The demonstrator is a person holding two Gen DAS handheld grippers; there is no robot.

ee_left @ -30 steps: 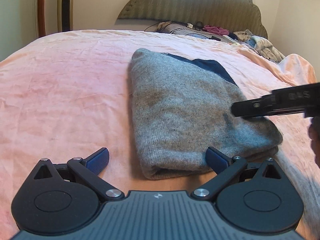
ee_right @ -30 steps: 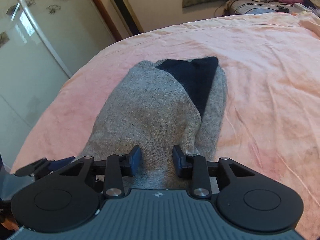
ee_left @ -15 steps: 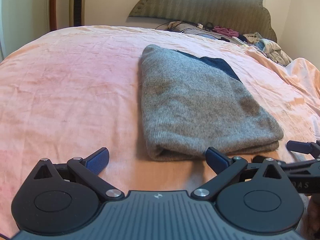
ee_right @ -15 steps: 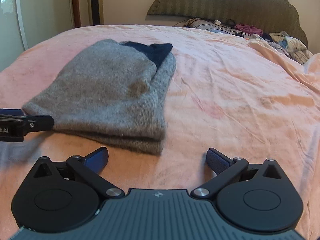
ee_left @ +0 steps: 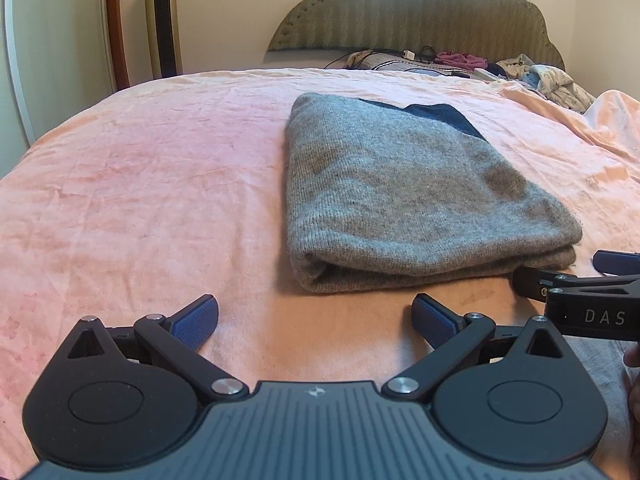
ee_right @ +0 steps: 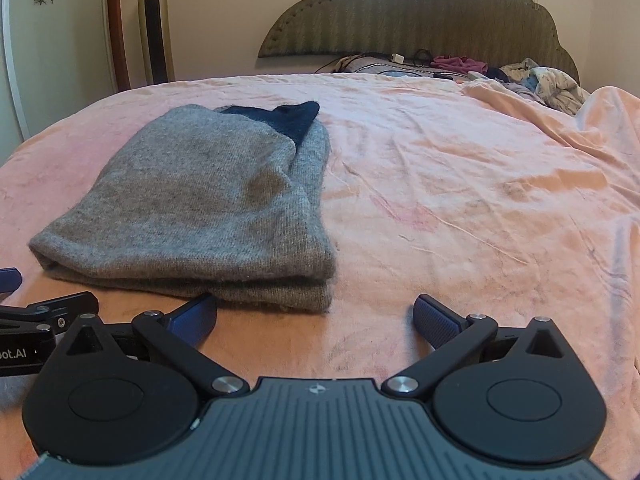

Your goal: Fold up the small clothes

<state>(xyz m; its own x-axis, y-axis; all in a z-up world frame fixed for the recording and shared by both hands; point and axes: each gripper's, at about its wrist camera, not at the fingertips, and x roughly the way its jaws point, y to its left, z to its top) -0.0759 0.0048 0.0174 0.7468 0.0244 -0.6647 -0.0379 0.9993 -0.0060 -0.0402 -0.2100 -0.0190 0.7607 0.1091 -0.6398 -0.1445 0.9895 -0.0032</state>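
A grey knit garment with a dark blue part at its far end lies folded flat on the pink bedspread. It also shows in the right wrist view. My left gripper is open and empty, just short of the garment's near folded edge. My right gripper is open and empty, near the garment's near right corner. The right gripper's fingers show at the right edge of the left wrist view.
A pile of loose clothes and cables lies at the head of the bed below the padded headboard. A bunched blanket rises at the far right. A tall tower fan stands by the left wall.
Both grippers have drawn back from the garment toward the near edge of the bed. The right gripper opened and let go of the garment, which now lies folded.
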